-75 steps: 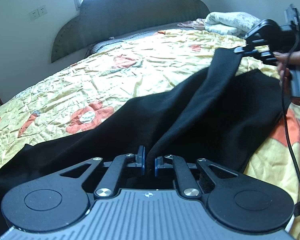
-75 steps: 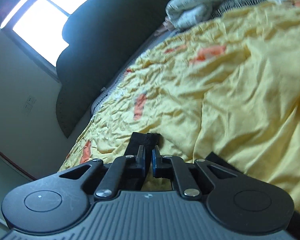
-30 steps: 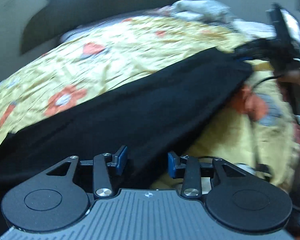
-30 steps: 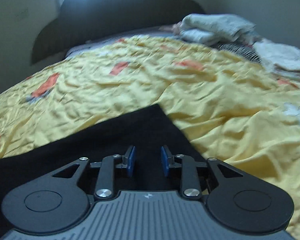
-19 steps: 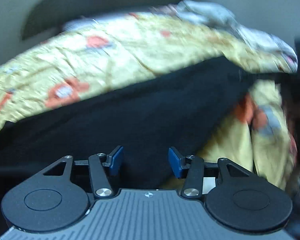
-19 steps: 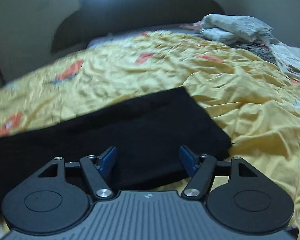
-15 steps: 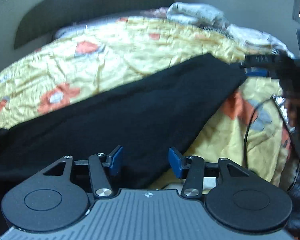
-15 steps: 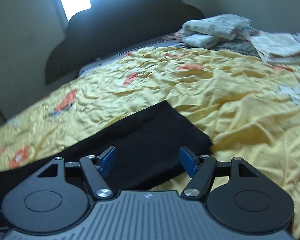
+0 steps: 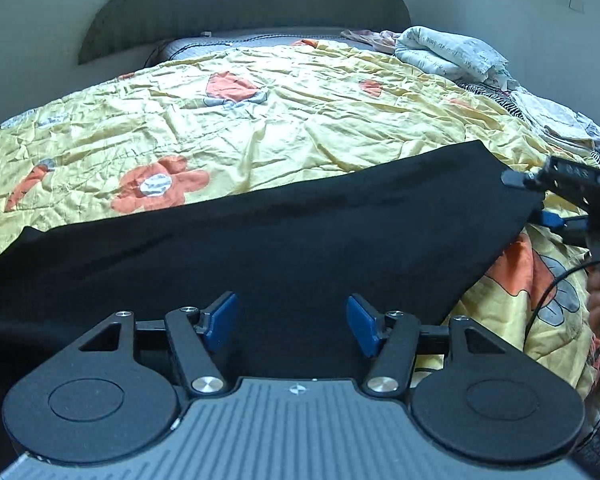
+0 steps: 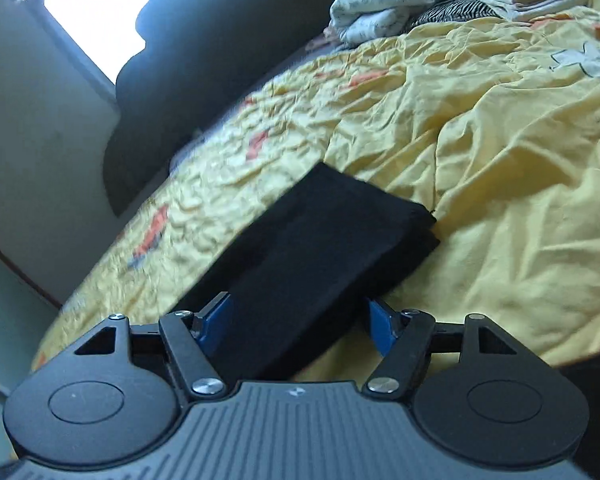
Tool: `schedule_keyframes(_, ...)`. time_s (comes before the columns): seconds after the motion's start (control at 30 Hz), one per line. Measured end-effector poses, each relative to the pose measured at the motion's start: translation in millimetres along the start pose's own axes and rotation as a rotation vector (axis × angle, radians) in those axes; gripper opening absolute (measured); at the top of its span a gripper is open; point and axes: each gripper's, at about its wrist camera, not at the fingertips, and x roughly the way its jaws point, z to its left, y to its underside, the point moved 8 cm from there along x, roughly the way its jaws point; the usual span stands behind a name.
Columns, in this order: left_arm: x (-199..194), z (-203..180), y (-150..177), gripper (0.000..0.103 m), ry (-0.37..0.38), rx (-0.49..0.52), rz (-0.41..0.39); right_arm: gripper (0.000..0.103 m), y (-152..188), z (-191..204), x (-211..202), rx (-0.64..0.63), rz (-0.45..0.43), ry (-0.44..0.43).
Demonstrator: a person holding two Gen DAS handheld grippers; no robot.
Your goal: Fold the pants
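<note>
The black pants [image 9: 284,240] lie flat in a long band across the yellow flowered bedspread [image 9: 260,128], folded lengthwise with one leg on the other. My left gripper [image 9: 292,322] is open and empty, just above the near edge of the cloth. My right gripper [image 10: 296,322] is open and empty over the leg end of the pants [image 10: 324,248], whose stacked hems [image 10: 424,226] lie square on the bedspread [image 10: 500,184]. The right gripper also shows at the right edge of the left wrist view [image 9: 556,200], beside that leg end.
Folded pale bedding [image 9: 448,56] and more linen [image 10: 392,4] are piled at the head of the bed on the right. A dark scalloped headboard [image 9: 236,4] stands against the wall. A bright window [image 10: 100,8] is above it. The bed edge drops off at the right.
Both grippers have opened and let go of the pants, which now lie flat. Both have drawn back a little, and the right one has tilted.
</note>
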Motion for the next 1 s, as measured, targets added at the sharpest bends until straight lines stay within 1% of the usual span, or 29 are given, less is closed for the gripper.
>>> schedule_keyframes(0.13,0,2,-4,0.065,-0.016,-0.012,-0.016,0.069,-16,-12,14,0.118,-0.065,-0.029)
schedule_keyframes(0.17,-1,3,-5,0.065,-0.018,-0.017,-0.020,0.067,-21,-14,18,0.142,-0.080,-0.030)
schedule_keyframes(0.23,-1,4,-9,0.066,-0.022,-0.028,-0.025,0.052,-28,-19,26,0.164,-0.093,-0.014)
schedule_keyframes(0.27,-1,4,-10,0.066,-0.023,-0.029,-0.025,0.047,-31,-21,30,0.169,-0.097,-0.009)
schedule_keyframes(0.3,0,4,-12,0.067,-0.024,-0.029,-0.024,0.034,-33,-22,35,0.171,-0.090,-0.007)
schedule_keyframes(0.33,1,4,-14,0.067,-0.023,-0.030,-0.022,0.023,-35,-23,39,0.172,-0.080,-0.004)
schedule_keyframes(0.37,2,4,-15,0.068,-0.022,-0.032,-0.019,0.020,-35,-23,43,0.169,-0.073,-0.007)
schedule_keyframes(0.4,4,4,-17,0.068,-0.019,-0.036,-0.015,0.013,-36,-23,45,0.156,-0.066,-0.005)
schedule_keyframes(0.43,6,4,-18,0.068,-0.013,-0.043,-0.011,0.010,-36,-19,45,0.125,-0.063,0.001)
schedule_keyframes(0.47,8,4,-20,0.068,-0.007,-0.051,-0.008,0.010,-36,-13,45,0.076,-0.065,0.009)
schedule_keyframes(0.5,11,5,-21,0.068,0.000,-0.062,-0.005,0.010,-35,-2,42,-0.006,-0.071,0.019)
schedule_keyframes(0.6,22,8,-26,0.068,0.012,-0.104,0.011,0.010,-22,42,36,-0.318,-0.076,0.043)
schedule_keyframes(0.63,26,10,-27,0.068,0.018,-0.125,0.017,0.010,-15,57,34,-0.405,-0.068,0.041)
schedule_keyframes(0.7,33,13,-30,0.067,0.048,-0.183,0.042,0.010,0,80,31,-0.539,-0.053,0.036)
schedule_keyframes(0.8,42,15,-33,0.067,0.156,-0.312,0.082,0.010,21,99,31,-0.684,-0.050,0.059)
schedule_keyframes(0.87,47,13,-36,0.067,0.235,-0.390,0.100,0.010,31,104,32,-0.728,-0.046,0.064)
schedule_keyframes(1.0,53,1,-49,0.067,0.418,-0.528,0.118,0.010,51,115,22,-0.800,-0.063,0.052)
